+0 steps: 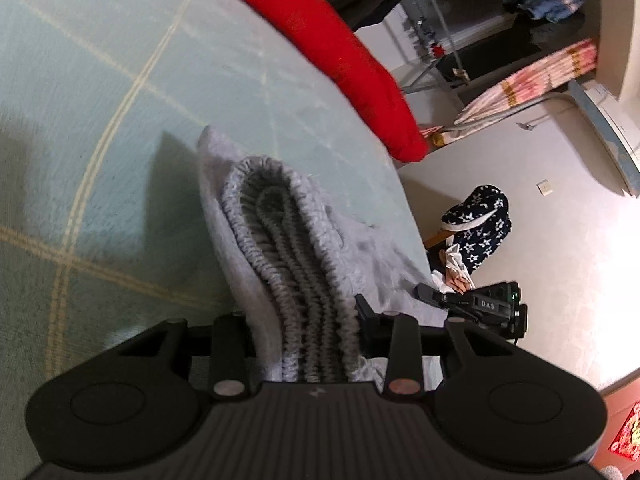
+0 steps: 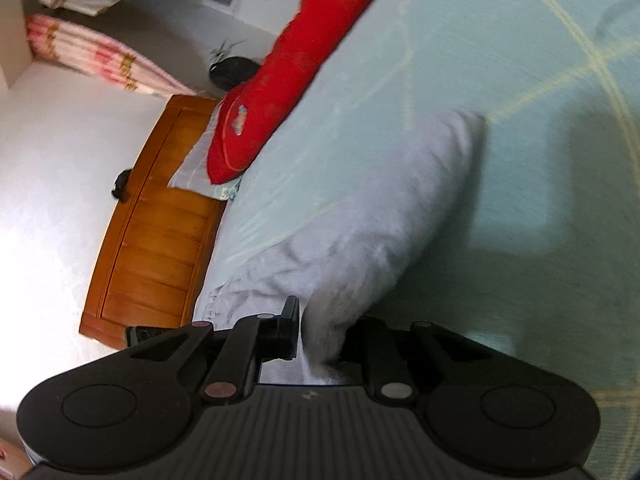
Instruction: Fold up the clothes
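Observation:
A grey garment (image 1: 280, 220) with a ribbed elastic waistband lies partly lifted off a pale green bed sheet (image 1: 100, 100). In the left wrist view, my left gripper (image 1: 308, 320) is shut on the bunched waistband, whose folds fill the gap between the fingers. In the right wrist view, the same grey garment (image 2: 380, 208) rises in a soft fold from the sheet (image 2: 520, 80) into my right gripper (image 2: 326, 332), which is shut on a narrow strip of the cloth. The cloth hides the inner faces of both pairs of fingers.
A red pillow (image 1: 340, 52) (image 2: 280, 80) lies along the far edge of the bed. A wooden bed end (image 2: 160, 220) borders the white floor. A dark star-patterned bundle (image 1: 480, 220) sits on the floor, and a black device (image 1: 480, 304) shows past the garment's right edge.

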Demonstrator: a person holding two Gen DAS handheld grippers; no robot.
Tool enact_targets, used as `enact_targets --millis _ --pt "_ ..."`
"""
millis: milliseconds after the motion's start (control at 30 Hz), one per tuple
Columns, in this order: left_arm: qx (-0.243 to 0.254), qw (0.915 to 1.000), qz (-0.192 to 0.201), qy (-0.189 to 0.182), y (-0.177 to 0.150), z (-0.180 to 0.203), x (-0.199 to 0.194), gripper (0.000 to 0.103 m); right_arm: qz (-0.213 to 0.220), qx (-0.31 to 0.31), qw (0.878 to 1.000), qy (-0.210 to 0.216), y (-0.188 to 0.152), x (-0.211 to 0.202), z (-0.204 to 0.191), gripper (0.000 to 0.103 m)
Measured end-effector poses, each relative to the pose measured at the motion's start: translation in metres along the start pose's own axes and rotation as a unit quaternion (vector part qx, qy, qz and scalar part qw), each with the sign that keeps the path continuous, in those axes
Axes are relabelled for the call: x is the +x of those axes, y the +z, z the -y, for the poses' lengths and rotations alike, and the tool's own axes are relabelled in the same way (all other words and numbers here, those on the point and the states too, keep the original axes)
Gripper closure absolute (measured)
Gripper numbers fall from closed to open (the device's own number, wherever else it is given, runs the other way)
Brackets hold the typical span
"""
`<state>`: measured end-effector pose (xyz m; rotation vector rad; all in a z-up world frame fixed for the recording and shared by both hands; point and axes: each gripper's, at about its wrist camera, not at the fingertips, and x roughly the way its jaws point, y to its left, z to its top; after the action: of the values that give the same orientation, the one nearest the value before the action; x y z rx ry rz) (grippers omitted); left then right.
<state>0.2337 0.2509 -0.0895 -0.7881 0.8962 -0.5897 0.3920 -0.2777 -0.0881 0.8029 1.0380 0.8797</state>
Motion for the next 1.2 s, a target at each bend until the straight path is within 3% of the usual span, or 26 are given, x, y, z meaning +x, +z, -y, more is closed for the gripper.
enact_targets --millis 200,500,867,1200 --pt "0.011 0.9992 0.038 -0.003 -0.001 0.010 -0.034 0.067 -0.009 -0.030 0.999 0.010 0.004 0.013 -0.034 0.086" --pt "0.010 0.9956 0.091 0.020 -0.018 0.003 -0.111 0.067 -0.041 -0.082 0.996 0.024 0.005 0.055 -0.095 0.086" --pt "-0.030 0.9813 0.182 0.055 -0.039 -0.034 -0.211 0.067 -0.114 -0.143 0.982 0.047 -0.007 0.173 -0.190 0.086" --pt "-0.057 0.9610 0.253 0.096 -0.058 -0.073 -0.272 0.068 -0.196 -0.202 0.958 0.057 0.009 0.328 -0.278 0.086"
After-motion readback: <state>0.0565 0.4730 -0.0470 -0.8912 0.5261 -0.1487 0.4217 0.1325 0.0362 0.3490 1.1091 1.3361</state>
